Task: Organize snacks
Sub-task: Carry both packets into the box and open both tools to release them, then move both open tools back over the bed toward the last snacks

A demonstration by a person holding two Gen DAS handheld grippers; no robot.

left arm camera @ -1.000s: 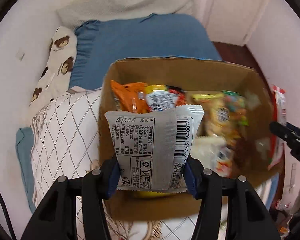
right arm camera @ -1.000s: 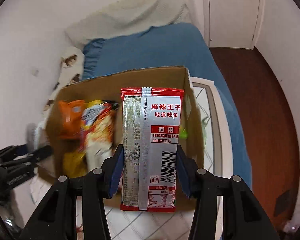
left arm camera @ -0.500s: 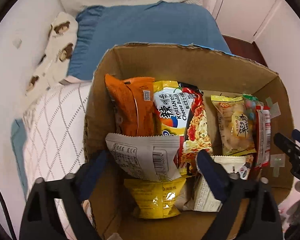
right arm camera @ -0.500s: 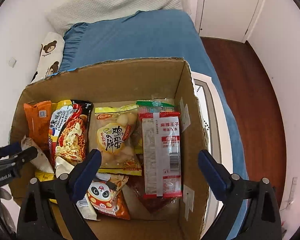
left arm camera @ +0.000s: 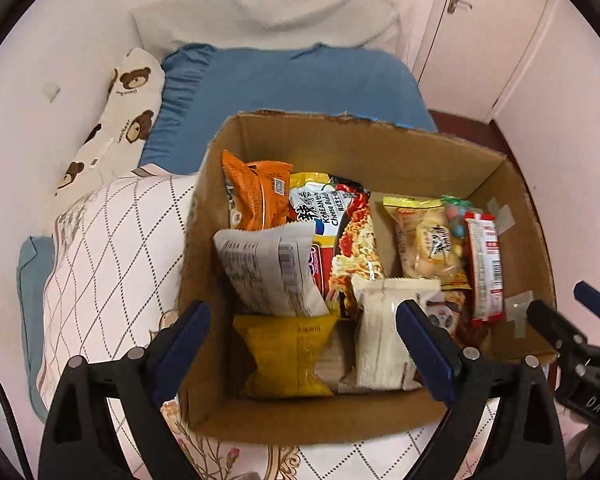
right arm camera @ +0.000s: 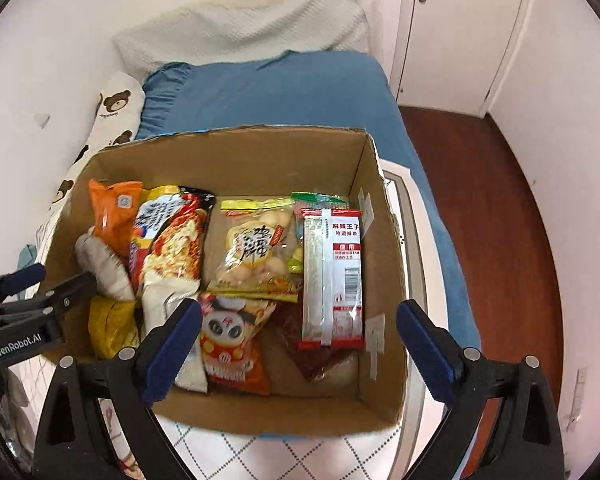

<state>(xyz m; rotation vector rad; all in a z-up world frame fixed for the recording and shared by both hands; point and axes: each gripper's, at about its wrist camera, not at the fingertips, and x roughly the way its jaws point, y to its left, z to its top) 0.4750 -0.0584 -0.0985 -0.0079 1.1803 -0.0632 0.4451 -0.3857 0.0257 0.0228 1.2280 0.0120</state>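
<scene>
A cardboard box (left arm camera: 380, 140) (right arm camera: 236, 148) sits on the bed and holds several snack packs. A silver-grey pack (left arm camera: 268, 272) leans at its left side, over a yellow pack (left arm camera: 288, 356). A red and white strip pack (right arm camera: 334, 276) (left arm camera: 486, 264) lies along its right wall. My left gripper (left arm camera: 304, 344) is open and empty above the box's near left part. My right gripper (right arm camera: 300, 344) is open and empty above the box's near right part. Each gripper shows at the edge of the other's view.
An orange pack (left arm camera: 260, 196), a noodle pack (left arm camera: 340, 232), a yellow-edged pack (right arm camera: 256, 252) and a panda pack (right arm camera: 232, 344) also lie in the box. The box rests on a white patterned quilt (left arm camera: 108, 248). Blue bedding (right arm camera: 284, 92) lies behind, wooden floor (right arm camera: 492, 208) to the right.
Both grippers opened and let go of their packs into the box: the silver-grey one at the left, the red and white one at the right. Both then drew back and up.
</scene>
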